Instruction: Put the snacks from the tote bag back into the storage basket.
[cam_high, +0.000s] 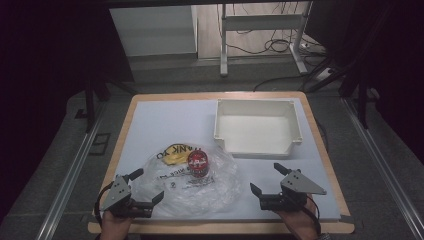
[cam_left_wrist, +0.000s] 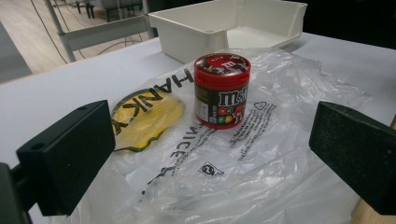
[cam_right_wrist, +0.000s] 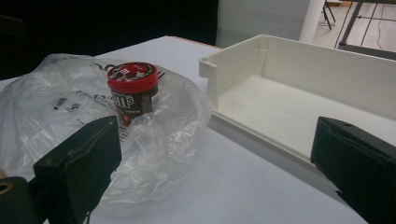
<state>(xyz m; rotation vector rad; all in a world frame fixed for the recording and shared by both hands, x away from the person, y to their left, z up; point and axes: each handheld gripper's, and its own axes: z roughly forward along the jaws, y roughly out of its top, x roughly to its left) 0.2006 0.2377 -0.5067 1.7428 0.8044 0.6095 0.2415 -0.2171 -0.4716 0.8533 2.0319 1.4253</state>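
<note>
A red-lidded M&M's tub (cam_high: 198, 164) (cam_left_wrist: 221, 90) (cam_right_wrist: 133, 92) stands upright on a clear plastic bag (cam_high: 192, 184) (cam_left_wrist: 243, 154) (cam_right_wrist: 51, 112) printed with black letters and a yellow patch (cam_high: 172, 153) (cam_left_wrist: 147, 119). At the bag's near left edge, my left gripper (cam_high: 149, 185) (cam_left_wrist: 210, 163) is open, with the tub ahead between its jaws but well beyond them. My right gripper (cam_high: 268, 178) (cam_right_wrist: 215, 163) is open over bare table, to the right of the bag and in front of a white tray (cam_high: 255, 106) (cam_left_wrist: 205, 21) (cam_right_wrist: 327, 70).
The white tray is empty and sits at the table's back right. The wooden table edge (cam_high: 220, 227) runs just under both hands. Beyond the table stand a metal frame (cam_high: 260, 22) and loose cables (cam_high: 280, 45) on the floor.
</note>
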